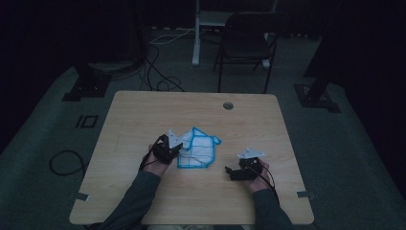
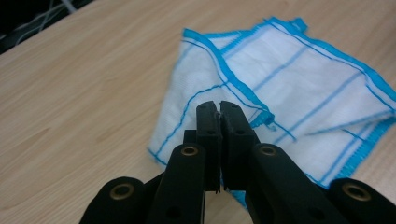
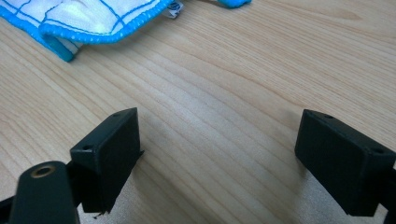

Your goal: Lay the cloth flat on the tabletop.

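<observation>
A white cloth with blue edging and blue check lines (image 1: 197,149) lies crumpled and partly folded on the wooden table (image 1: 143,110). My left gripper (image 1: 178,149) sits at the cloth's left edge. In the left gripper view its jaws (image 2: 218,108) are pressed together over the cloth (image 2: 299,88), with a thin sliver of white fabric pinched between the pads. My right gripper (image 1: 229,171) rests on the table to the right of the cloth, pointing left. Its jaws (image 3: 219,122) stand wide open over bare wood, and the cloth's folded blue hem (image 3: 84,21) lies beyond them.
A round cable hole (image 1: 228,105) sits near the table's far edge. Beyond the table stand a dark folding chair (image 1: 244,43) and a white post (image 1: 196,38). Cables (image 1: 158,72) trail over the dim floor. The table's near edge lies just behind both hands.
</observation>
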Available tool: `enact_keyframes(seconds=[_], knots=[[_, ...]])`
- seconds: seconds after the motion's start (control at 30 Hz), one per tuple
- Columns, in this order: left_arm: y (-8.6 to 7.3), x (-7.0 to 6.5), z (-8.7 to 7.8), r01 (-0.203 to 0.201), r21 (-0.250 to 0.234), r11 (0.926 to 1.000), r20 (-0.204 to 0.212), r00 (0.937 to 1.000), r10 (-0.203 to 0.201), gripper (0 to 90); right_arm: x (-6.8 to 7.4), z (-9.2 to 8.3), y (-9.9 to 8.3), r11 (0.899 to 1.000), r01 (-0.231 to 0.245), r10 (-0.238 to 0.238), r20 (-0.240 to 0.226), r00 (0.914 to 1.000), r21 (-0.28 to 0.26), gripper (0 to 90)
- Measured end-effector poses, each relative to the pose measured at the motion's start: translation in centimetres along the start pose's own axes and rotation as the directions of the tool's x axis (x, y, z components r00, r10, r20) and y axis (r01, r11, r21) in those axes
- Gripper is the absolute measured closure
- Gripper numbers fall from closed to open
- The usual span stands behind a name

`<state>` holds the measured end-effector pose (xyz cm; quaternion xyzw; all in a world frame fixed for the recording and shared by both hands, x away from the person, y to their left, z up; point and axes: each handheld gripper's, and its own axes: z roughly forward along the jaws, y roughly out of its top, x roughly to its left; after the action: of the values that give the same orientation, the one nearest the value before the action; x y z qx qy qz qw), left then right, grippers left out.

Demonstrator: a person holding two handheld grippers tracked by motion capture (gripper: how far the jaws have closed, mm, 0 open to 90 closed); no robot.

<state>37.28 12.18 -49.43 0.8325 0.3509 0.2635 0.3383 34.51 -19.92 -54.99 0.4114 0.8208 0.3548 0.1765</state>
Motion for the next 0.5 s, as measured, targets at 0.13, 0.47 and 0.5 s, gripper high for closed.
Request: enact_keyframes(seconds=[0.13, 0.47, 0.5], knots=[[-0.1, 1.3, -0.3, 0.040, -0.007, 0.9992, -0.026, 0.9989, -0.041, 88.0, 0.0, 0.0, 0.0, 1.000, 0.000, 0.000, 0.000, 1.0000, 0.000, 14.1], [-1.8, 4.5, 0.0, 0.152, 0.025, 0.9880, -0.078, 0.9856, -0.150, 87.4, 0.0, 0.0, 0.0, 1.000, 0.000, 0.000, 0.000, 1.0000, 0.000, 14.1], [-2.0, 4.7, 0.1, 0.159, 0.028, 0.9869, -0.080, 0.9845, -0.156, 87.1, 0.0, 0.0, 0.0, 1.000, 0.000, 0.000, 0.000, 1.0000, 0.000, 14.2]])
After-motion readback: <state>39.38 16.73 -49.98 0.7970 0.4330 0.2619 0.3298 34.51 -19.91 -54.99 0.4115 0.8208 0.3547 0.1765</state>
